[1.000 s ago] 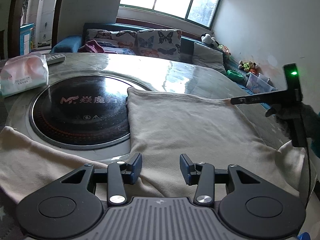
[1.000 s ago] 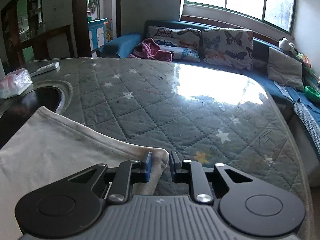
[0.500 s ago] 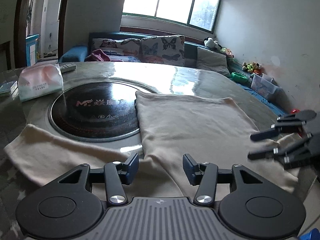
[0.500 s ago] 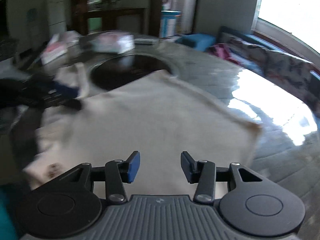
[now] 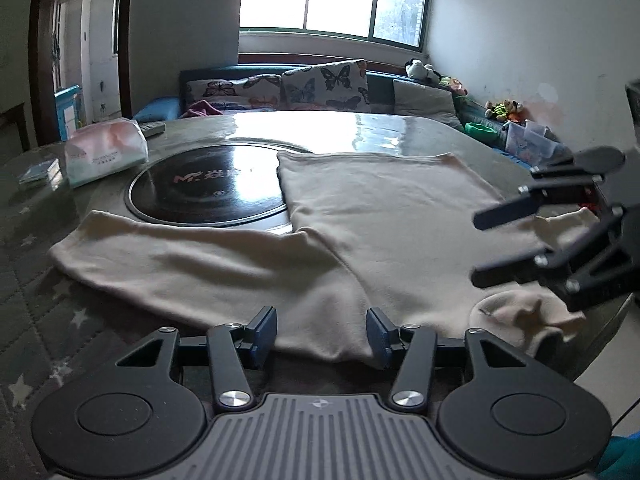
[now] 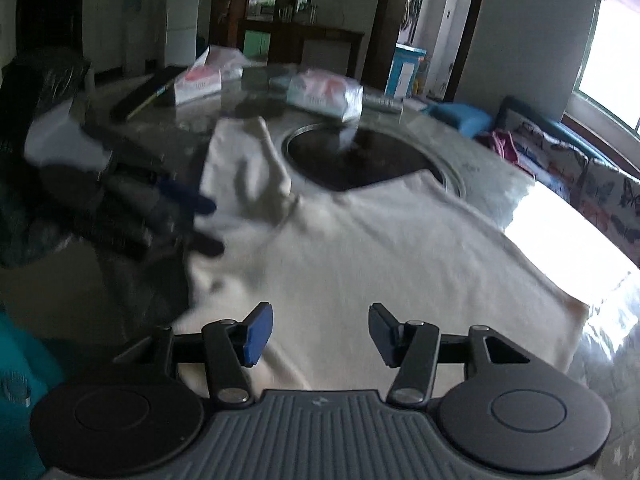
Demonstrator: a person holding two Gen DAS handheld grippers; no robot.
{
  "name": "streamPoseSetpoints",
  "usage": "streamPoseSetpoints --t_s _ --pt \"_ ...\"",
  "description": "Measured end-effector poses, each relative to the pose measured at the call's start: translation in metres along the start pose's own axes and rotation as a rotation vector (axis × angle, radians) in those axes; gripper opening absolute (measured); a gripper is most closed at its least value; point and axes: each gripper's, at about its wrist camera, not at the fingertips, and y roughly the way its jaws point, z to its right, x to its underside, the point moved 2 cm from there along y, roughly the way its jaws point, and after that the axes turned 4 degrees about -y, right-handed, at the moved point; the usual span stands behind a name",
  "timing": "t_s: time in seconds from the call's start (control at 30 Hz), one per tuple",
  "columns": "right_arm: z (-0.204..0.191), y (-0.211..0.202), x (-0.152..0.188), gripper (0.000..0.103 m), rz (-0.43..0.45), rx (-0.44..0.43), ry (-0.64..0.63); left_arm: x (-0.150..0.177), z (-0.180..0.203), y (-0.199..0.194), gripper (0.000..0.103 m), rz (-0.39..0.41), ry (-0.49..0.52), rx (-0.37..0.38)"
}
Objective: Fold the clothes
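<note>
Nearest the left wrist camera, the left gripper (image 5: 322,330) stands with its tongs apart over the near hem of the cream shirt (image 5: 384,220), nothing clamped between them; its jaws opened a little within the last second. The right gripper (image 6: 320,330) is likewise apart and empty above the cloth; its jaws have just been opening, and from the left view it hangs over the rumpled right corner. The shirt lies spread on the round table (image 5: 28,264), one side already folded over into a straight-edged panel, while a sleeve (image 5: 160,256) trails flat to the left in front of the dark glass disc (image 5: 208,188) set in the table's middle. The step in hand looks like the next fold, probably of that sleeve or the near hem. To do it well, each gripper should pinch only the layers meant to move, close to an edge, and carry them level so the panel stays square. The garment's long axis seems to run from the near edge away toward the window, the sleeve crossing it leftward. Beyond the disc sits a tissue pack (image 5: 106,150).
</note>
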Motion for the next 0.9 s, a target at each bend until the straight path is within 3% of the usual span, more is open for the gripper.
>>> streamPoseSetpoints --t_s 0.23,0.37,0.67,0.9 --pt "-0.023 0.028 -0.005 0.054 -0.032 -0.082 -0.053 -0.001 -0.009 -0.004 0.053 0.004 -0.031 -0.026" --pt "-0.035 0.024 -0.003 0.054 -0.022 -0.084 -0.110 -0.006 -0.025 -0.009 0.054 0.020 -0.083 -0.068" --pt "-0.034 0.027 -0.004 0.054 -0.018 -0.113 -0.058 -0.023 -0.093 -0.004 0.056 0.056 -0.295 -0.343" --pt "-0.030 0.018 -0.010 0.055 0.005 -0.101 -0.058 -0.034 -0.132 0.002 0.055 0.079 -0.402 -0.455"
